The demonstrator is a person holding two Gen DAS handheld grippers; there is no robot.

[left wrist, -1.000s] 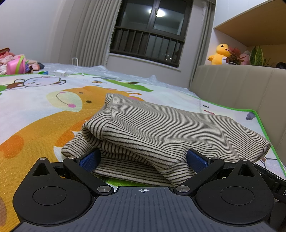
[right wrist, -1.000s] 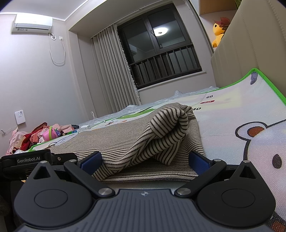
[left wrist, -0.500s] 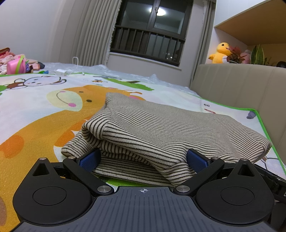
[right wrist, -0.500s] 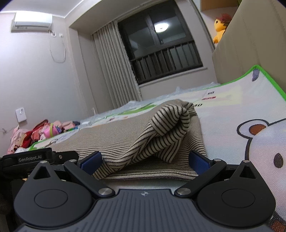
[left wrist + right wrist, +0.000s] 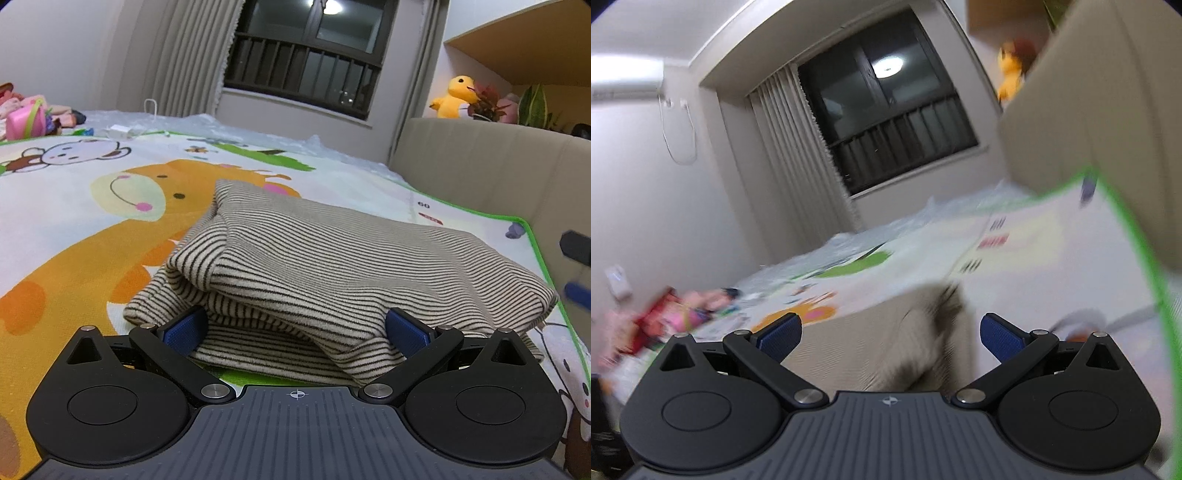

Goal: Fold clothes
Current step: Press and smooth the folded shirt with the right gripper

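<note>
A beige garment with thin dark stripes (image 5: 332, 266) lies folded in a thick stack on the cartoon play mat (image 5: 74, 206). My left gripper (image 5: 295, 328) is open, low on the mat, its blue pads (image 5: 184, 328) on either side of the stack's near edge. My right gripper (image 5: 890, 332) is open and empty, lifted above the garment (image 5: 871, 332), which shows blurred below it. The right gripper also shows as a blur at the right edge of the left wrist view (image 5: 578, 266).
A beige padded sofa side (image 5: 480, 166) borders the mat on the right, with a yellow plush toy (image 5: 454, 98) and plants on top. A heap of pink clothes and toys (image 5: 26, 114) lies at the far left. A window and curtain stand behind.
My right gripper has lifted up and away from the garment's edge, still open; its view is blurred by motion. My left gripper has stayed in place.
</note>
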